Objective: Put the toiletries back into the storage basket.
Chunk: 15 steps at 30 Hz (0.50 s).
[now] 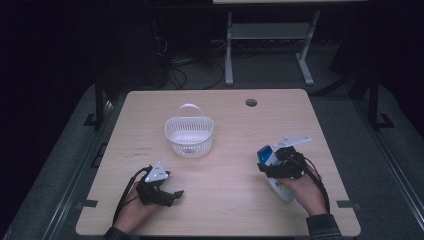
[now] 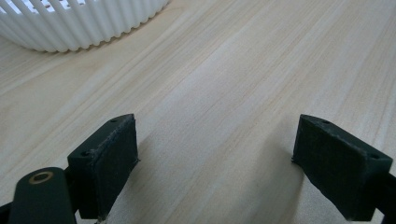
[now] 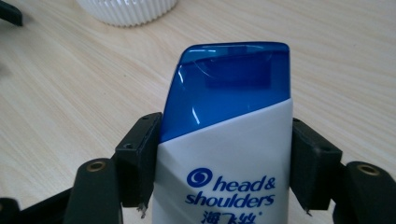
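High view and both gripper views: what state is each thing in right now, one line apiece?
Left gripper: open, nothing between its jaws, low over the table.
Right gripper: shut on the shampoo bottle.
Shampoo bottle: gripped at both sides, blue cap closed, pointing toward the basket.
Basket: upright on the table, handle up, looks empty.
Table: bare light wood.

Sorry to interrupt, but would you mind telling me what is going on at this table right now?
A person sits at a wooden table with a gripper in each hand. The right gripper is shut on a white shampoo bottle with a blue cap, near the table's right side. The left gripper is open over bare wood, holding nothing. A white basket stands further back, apparently empty.
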Each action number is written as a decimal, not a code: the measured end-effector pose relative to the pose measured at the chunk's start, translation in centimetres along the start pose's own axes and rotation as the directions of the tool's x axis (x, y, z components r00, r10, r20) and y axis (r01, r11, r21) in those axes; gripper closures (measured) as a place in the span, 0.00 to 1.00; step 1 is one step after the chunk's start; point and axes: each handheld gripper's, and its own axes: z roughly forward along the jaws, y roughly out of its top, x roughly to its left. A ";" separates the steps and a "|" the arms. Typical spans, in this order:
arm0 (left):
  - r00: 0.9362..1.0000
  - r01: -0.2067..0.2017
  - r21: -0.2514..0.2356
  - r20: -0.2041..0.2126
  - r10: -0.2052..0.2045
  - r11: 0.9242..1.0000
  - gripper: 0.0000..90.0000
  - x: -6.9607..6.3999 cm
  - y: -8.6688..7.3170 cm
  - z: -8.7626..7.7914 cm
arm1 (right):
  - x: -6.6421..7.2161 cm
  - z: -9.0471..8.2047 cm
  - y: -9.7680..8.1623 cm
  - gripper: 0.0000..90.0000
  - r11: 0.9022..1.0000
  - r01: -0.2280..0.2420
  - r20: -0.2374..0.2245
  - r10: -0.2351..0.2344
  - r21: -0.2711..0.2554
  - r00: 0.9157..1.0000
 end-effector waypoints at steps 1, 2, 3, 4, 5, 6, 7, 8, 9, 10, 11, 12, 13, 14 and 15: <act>1.000 -0.002 0.001 0.000 0.002 1.000 0.14 0.0 0.0 0.0 | 0.0 -0.2 -0.1 0.38 1.000 -0.001 -0.001 0.001 -0.011 1.000; 1.000 -0.002 0.001 0.001 0.002 1.000 0.14 0.0 0.0 0.0 | 0.0 -0.4 -0.2 0.38 1.000 -0.001 -0.001 0.001 -0.026 1.000; 1.000 -0.002 0.001 0.000 0.002 1.000 0.14 0.0 0.0 0.0 | 0.0 -0.6 -0.3 0.38 0.999 -0.004 -0.004 0.004 -0.038 1.000; 1.000 -0.004 0.002 0.001 0.004 1.000 0.14 0.0 0.0 0.0 | 0.0 -0.8 -0.5 0.38 0.999 -0.010 -0.006 0.010 -0.047 1.000; 1.000 -0.003 0.001 0.001 0.003 1.000 0.14 0.0 0.0 0.0 | -0.1 -1.0 -0.6 0.38 0.998 -0.011 -0.010 0.010 -0.060 1.000; 1.000 -0.004 0.000 0.001 0.004 1.000 0.14 0.0 0.0 0.0 | -0.1 -1.2 -0.7 0.38 0.997 -0.015 -0.015 0.014 -0.071 1.000; 1.000 -0.004 0.000 0.001 0.004 1.000 0.14 0.0 0.0 0.0 | -0.2 -1.4 -0.8 0.38 0.996 -0.015 -0.018 0.014 -0.083 1.000; 1.000 -0.006 0.000 0.001 0.006 1.000 0.14 0.0 0.0 0.0 | -0.2 -1.5 -1.0 0.38 0.995 -0.020 -0.022 0.018 -0.094 1.000; 1.000 -0.006 0.000 0.001 0.006 1.000 0.14 0.0 0.0 0.0 | -0.3 -1.7 -1.1 0.38 0.994 -0.019 -0.025 0.017 -0.106 1.000; 1.000 -0.009 0.003 0.001 0.009 1.000 0.14 0.0 0.0 0.0 | -0.3 -1.8 -1.1 0.38 0.993 -0.020 -0.029 0.016 -0.116 0.999; 1.000 -0.007 0.001 0.001 0.007 1.000 0.14 0.0 0.0 0.0 | -0.3 -2.0 -1.2 0.38 0.992 -0.019 -0.031 0.015 -0.126 0.999; 1.000 -0.007 0.000 0.001 0.007 1.000 0.14 0.0 0.0 0.0 | -0.3 -2.1 -1.3 0.38 0.991 -0.019 -0.033 0.014 -0.136 0.999; 1.000 -0.006 0.000 0.001 0.006 1.000 0.14 0.0 0.0 0.0 | -0.4 -2.2 -1.4 0.38 0.989 -0.017 -0.033 0.012 -0.144 0.999; 1.000 -0.006 0.000 0.001 0.006 1.000 0.14 0.0 0.0 0.0 | -0.4 -2.4 -1.4 0.38 0.988 -0.016 -0.035 0.010 -0.154 0.999; 1.000 -0.006 0.001 0.001 0.006 1.000 0.14 0.0 0.0 0.0 | -0.4 -2.5 -1.5 0.38 0.987 -0.018 -0.036 0.012 -0.163 0.999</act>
